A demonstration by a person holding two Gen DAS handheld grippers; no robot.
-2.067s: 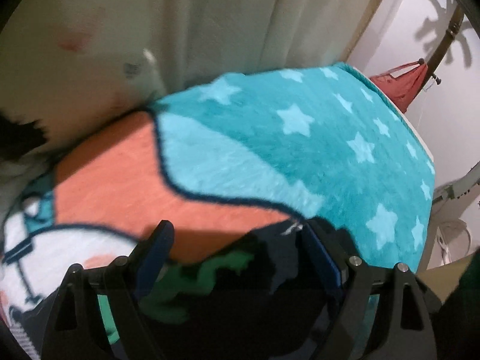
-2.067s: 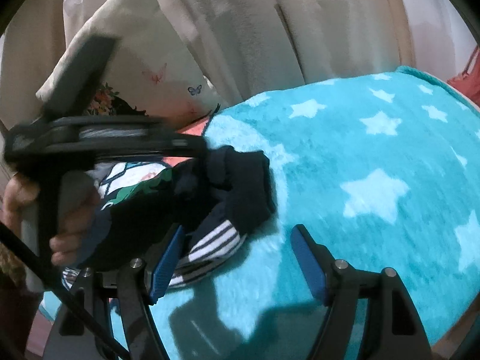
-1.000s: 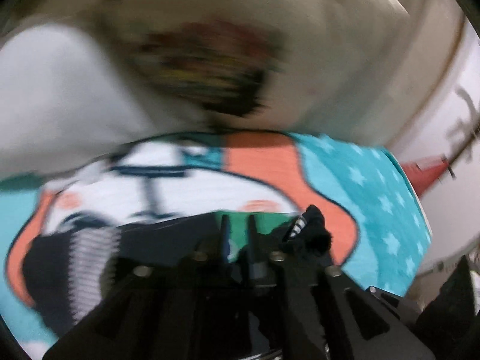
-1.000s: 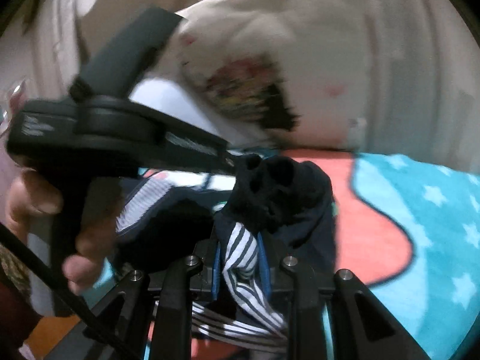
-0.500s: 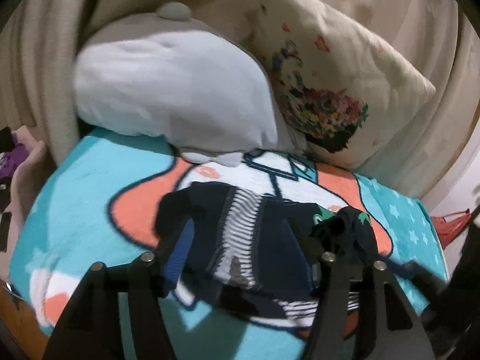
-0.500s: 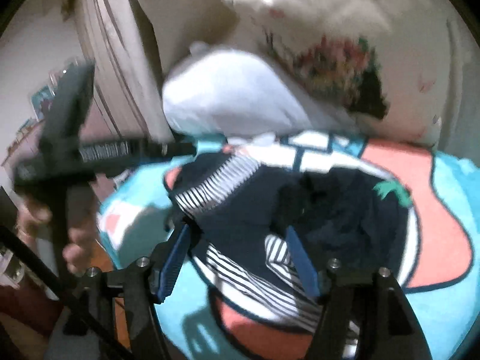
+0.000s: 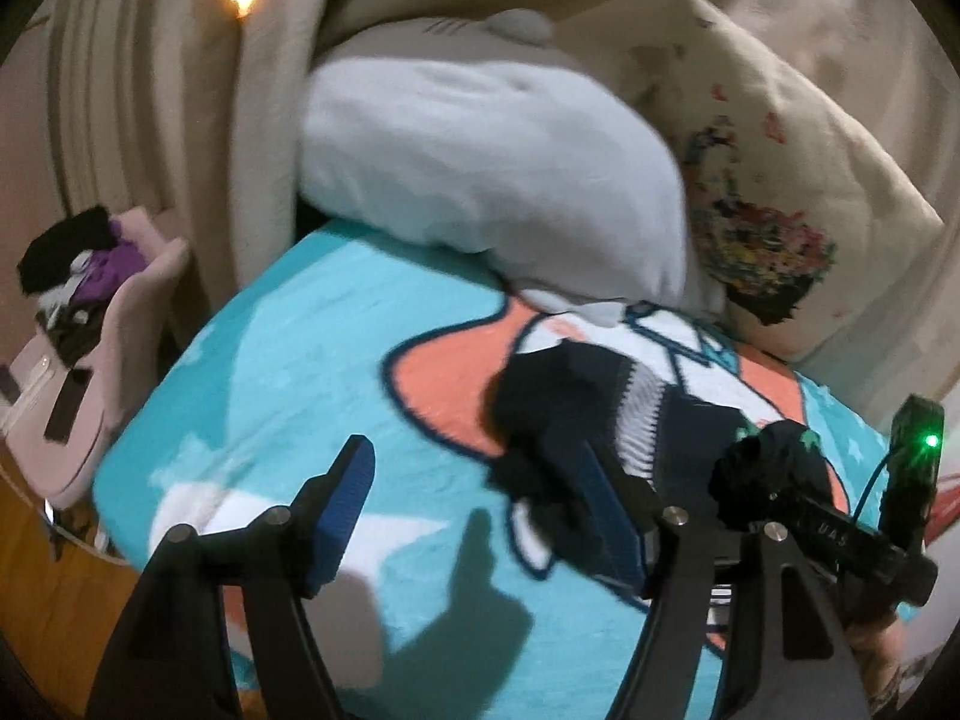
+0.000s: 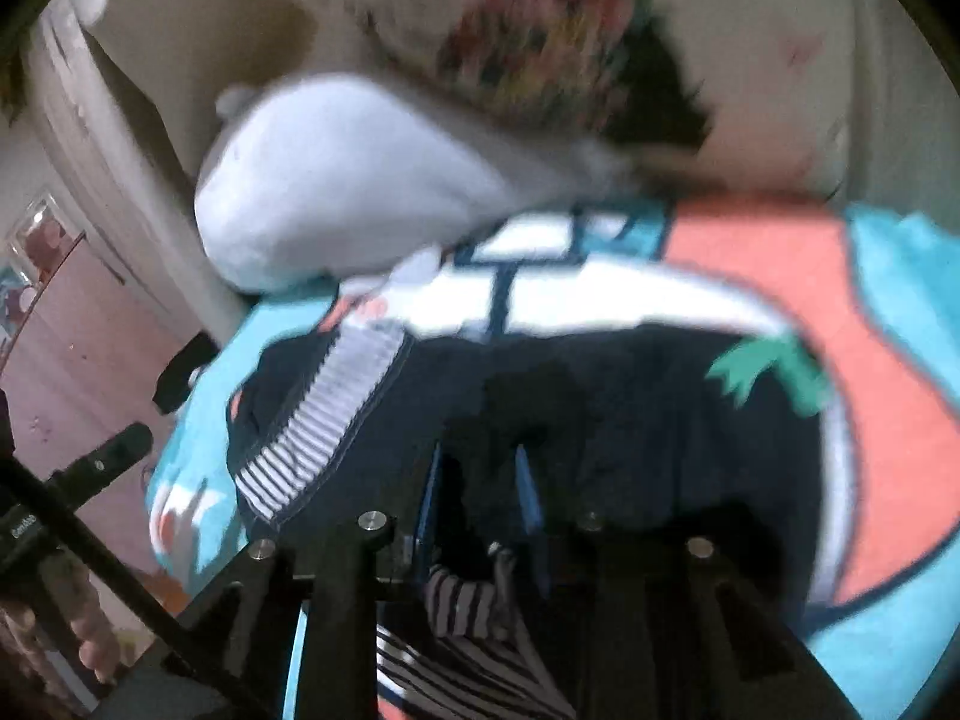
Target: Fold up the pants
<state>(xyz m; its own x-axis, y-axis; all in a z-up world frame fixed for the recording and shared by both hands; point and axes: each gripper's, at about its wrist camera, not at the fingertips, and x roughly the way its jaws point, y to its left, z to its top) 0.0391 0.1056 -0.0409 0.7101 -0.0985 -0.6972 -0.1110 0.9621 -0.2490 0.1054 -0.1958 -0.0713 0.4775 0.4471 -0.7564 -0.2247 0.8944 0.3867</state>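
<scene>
- Pale letters "U A S", possibly part of a longer word, on the black bar of the right gripper (image 7: 840,534), seen from the left wrist.
- Small white lettering on a black device (image 8: 21,525) at the left edge of the right wrist view, too blurred to read.

Left gripper (image 7: 474,510): jaws spread wide, blue-padded fingers (image 7: 342,507) well apart, nothing between them, held above surface at scene's left. Right gripper (image 8: 480,501): jaws drawn close, blue pads (image 8: 528,492) pinching dark fold of pants (image 8: 630,420) between them, striped fabric trailing beneath. Right gripper sits to right of left one; right wrist view motion-blurred.
</scene>
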